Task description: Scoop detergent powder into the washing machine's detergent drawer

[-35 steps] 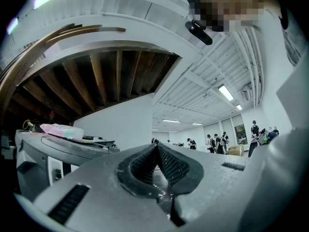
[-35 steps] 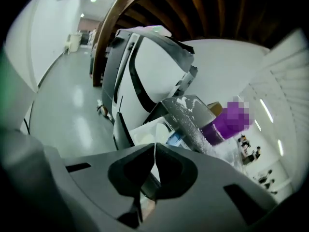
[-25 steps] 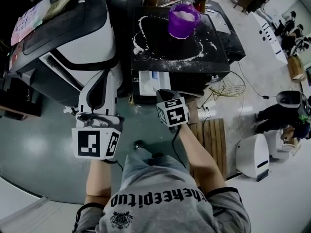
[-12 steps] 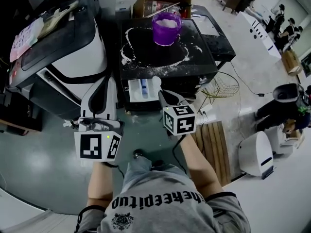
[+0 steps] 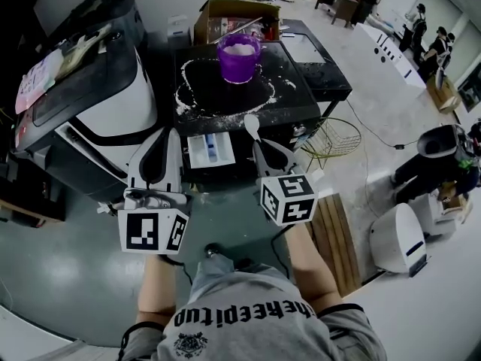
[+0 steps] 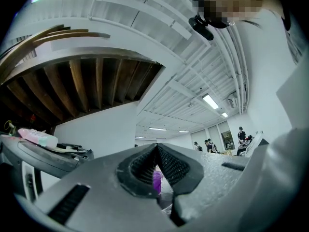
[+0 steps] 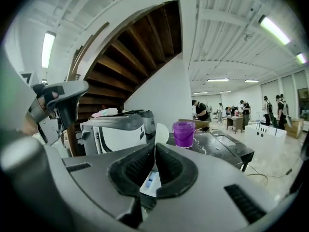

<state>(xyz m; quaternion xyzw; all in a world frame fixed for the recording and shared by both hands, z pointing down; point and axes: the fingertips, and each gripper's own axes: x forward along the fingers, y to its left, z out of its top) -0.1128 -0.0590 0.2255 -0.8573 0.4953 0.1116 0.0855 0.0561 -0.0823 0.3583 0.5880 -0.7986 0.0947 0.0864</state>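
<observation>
Two tongs, both pinched shut: your right gripper [image 5: 258, 146] holds the scoop [image 5: 252, 126] near the drawer [image 5: 210, 150], and your left gripper [image 5: 166, 132] holds nothing. Purple tub [image 5: 239, 59] sits on the washer [image 5: 301, 89].

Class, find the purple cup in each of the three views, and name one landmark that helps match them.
Head view: purple cup at top centre, on the black machine top.
Left gripper view: a purple sliver low at centre, beyond the shut jaws.
Right gripper view: just right of centre, above the jaws.
Shared landmark: the black machine top under the cup, clear in the head and right gripper views.
</observation>
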